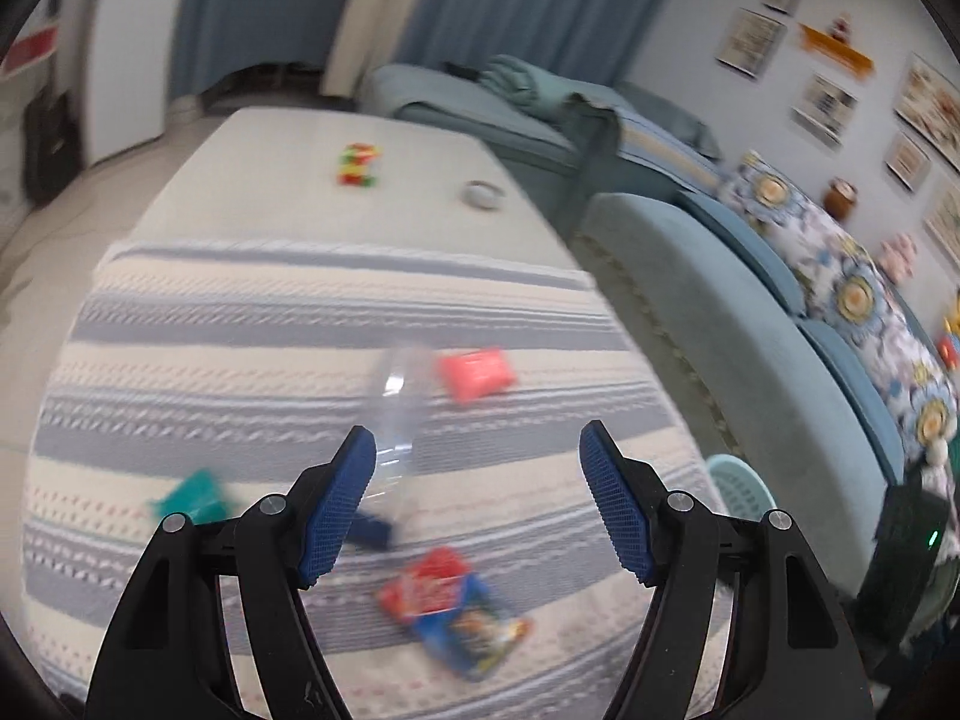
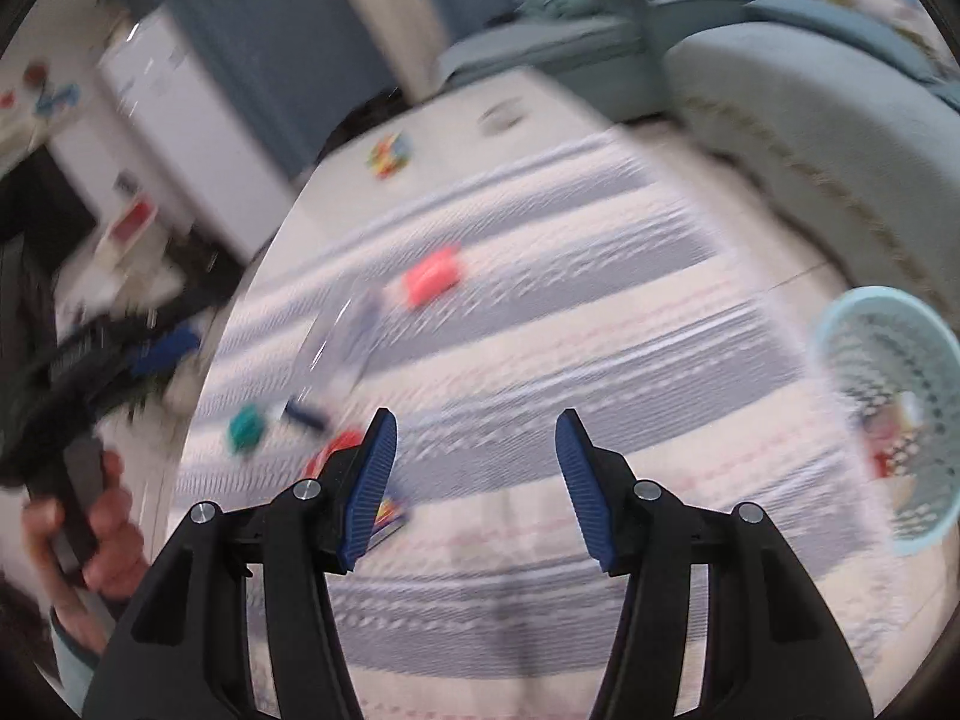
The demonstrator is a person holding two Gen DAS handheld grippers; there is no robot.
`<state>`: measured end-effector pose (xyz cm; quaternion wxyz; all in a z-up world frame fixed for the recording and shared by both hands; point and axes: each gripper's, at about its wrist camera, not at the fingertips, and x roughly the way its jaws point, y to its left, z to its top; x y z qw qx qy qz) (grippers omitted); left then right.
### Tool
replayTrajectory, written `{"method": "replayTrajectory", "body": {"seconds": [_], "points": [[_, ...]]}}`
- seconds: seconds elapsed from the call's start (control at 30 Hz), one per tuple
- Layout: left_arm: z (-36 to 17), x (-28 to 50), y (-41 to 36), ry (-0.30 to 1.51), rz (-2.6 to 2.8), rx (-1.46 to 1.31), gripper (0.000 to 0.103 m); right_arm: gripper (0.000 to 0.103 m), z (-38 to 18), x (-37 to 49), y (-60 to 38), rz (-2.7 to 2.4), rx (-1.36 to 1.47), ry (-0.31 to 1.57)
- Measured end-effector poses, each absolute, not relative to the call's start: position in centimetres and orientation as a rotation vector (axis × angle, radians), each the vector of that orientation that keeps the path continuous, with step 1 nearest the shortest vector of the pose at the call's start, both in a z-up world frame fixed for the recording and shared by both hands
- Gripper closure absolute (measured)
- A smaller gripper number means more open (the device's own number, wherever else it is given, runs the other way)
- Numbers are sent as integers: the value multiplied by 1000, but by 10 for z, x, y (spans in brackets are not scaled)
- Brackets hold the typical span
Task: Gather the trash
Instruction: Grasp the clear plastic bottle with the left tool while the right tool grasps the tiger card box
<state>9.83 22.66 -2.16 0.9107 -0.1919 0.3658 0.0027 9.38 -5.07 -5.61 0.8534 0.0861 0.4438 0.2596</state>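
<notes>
On the striped cloth lie a clear plastic bottle point(image 1: 399, 414) with a dark blue cap, a pink-red packet point(image 1: 477, 373), a teal wrapper point(image 1: 195, 495) and a red and blue snack bag point(image 1: 459, 615). My left gripper point(image 1: 477, 480) is open and empty above the cloth, with the bottle just past its left finger. My right gripper point(image 2: 474, 468) is open and empty above the cloth. In the right wrist view I see the bottle point(image 2: 342, 348), the pink-red packet point(image 2: 431, 282), the teal wrapper point(image 2: 245, 429) and a light blue basket point(image 2: 894, 420) with some trash inside. The views are blurred.
A colourful toy point(image 1: 359, 165) and a small round white object point(image 1: 483, 195) sit on the far part of the table. A teal sofa point(image 1: 720, 324) runs along the right, the basket point(image 1: 741, 486) beside it. The hand with the left gripper point(image 2: 78, 480) shows at left.
</notes>
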Motion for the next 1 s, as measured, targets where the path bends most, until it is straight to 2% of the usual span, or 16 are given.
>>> {"method": "replayTrajectory", "body": {"seconds": [0.07,0.13,0.27,0.43,0.77,1.0], "points": [[-28,92,247,764,34,-415,35,51,-64,91,-23,573,106,959],[-36,90,262,776,53,-427,35,41,-76,88,12,629,14,1000],[-52,91,280,804,62,-470,35,41,-96,79,62,678,-160,1030],[-69,94,289,824,52,-498,35,40,-116,80,86,690,-243,1058],[-93,121,279,860,11,-506,35,39,-131,87,86,718,-218,1056],[-103,133,273,873,-5,-514,35,39,-132,69,96,724,-318,996]]}}
